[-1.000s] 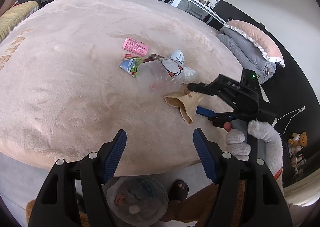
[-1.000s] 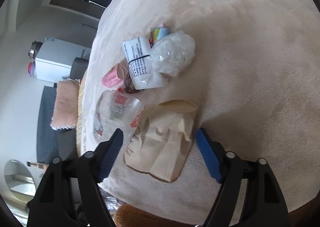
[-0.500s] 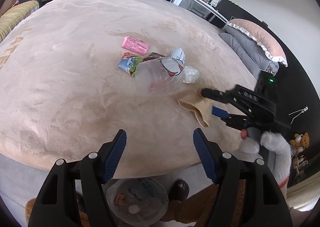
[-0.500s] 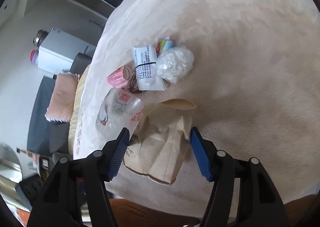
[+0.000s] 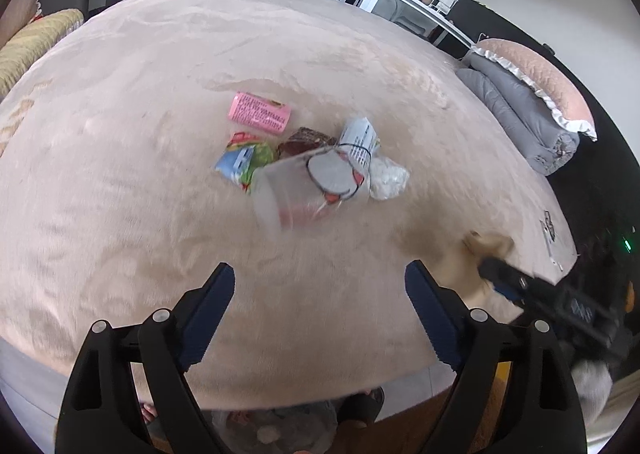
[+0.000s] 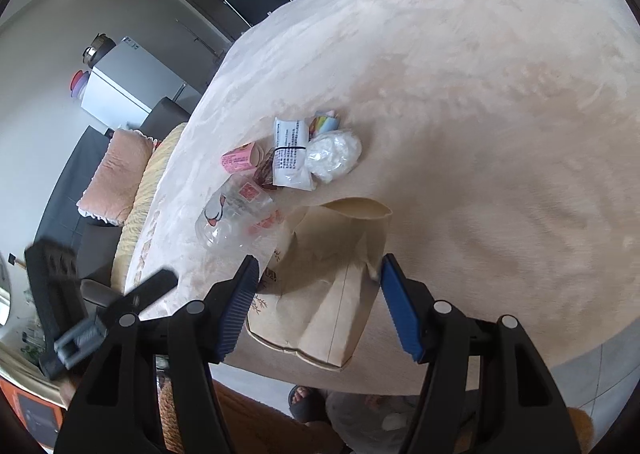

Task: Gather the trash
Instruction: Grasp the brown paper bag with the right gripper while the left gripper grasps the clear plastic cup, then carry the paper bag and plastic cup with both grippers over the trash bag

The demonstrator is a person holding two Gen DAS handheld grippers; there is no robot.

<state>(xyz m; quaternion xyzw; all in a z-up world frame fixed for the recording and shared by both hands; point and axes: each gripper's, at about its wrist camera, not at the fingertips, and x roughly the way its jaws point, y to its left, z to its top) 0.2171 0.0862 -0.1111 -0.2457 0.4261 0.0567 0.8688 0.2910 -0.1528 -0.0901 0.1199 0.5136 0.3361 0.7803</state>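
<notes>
My right gripper [image 6: 316, 304] brackets the one brown paper bag [image 6: 324, 282] at the bed's [image 6: 500, 114] near edge, jaws partly open, apparently not clamped. My left gripper [image 5: 320, 310] gapes empty. Best closed on a folded wall. Mid-bed: one clear cup [image 5: 296, 190], one pink carton [image 5: 259, 112], three wrappers, one wad.

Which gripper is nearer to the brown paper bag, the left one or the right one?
Right. The right gripper has its jaws on either side of the brown paper bag. The left gripper hangs open over bare blanket, the bag off to its right.
</notes>
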